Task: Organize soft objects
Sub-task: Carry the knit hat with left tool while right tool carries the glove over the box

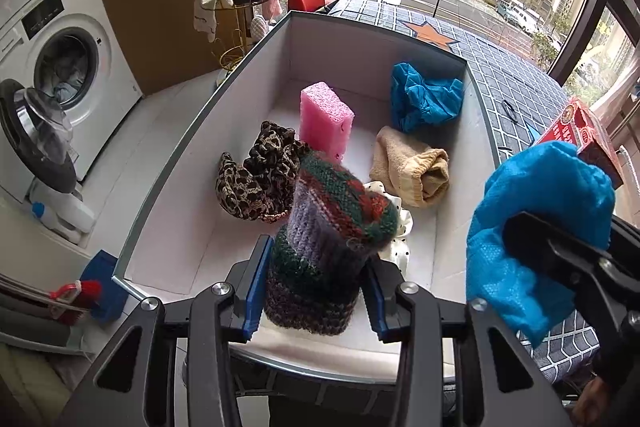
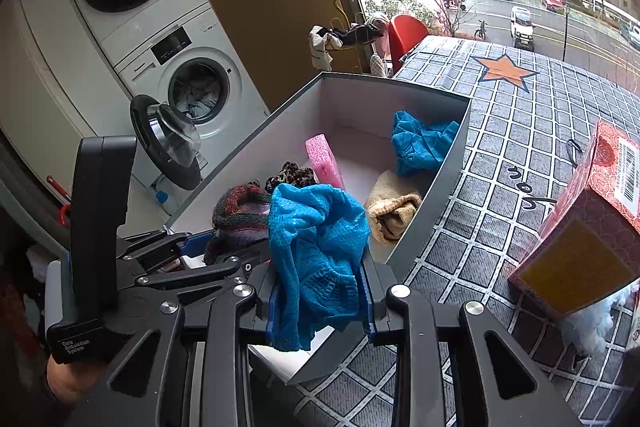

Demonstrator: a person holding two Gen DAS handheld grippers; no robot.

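Both grippers loaded, delivery step under way. Left gripper [image 1: 316, 291]: fingers clamped on a striped knit hat [image 1: 324, 235], held over the near end of the open box [image 1: 168, 187], inside its rim line. Right gripper [image 2: 320, 303]: fingers clamped on a blue cloth [image 2: 316, 251], hanging at the near right corner of the box, partly over the rim and partly over the checked counter [image 2: 500, 187]. Already lying in the box, near to far: a white dotted fabric [image 1: 400, 235] just past the hat, a leopard scrunchie [image 1: 256, 179] at left, a tan towel [image 1: 416, 167] at right, a pink sponge [image 1: 326, 119] upright mid-box, a second blue cloth [image 1: 424, 99] at the far right corner. Judgement: next move is to lower the hat onto bare floor near left and let go; the right cloth must first shift left, clear of the rim, before release. A red carton [image 2: 592, 227] stands on the counter at right, apart from the box.
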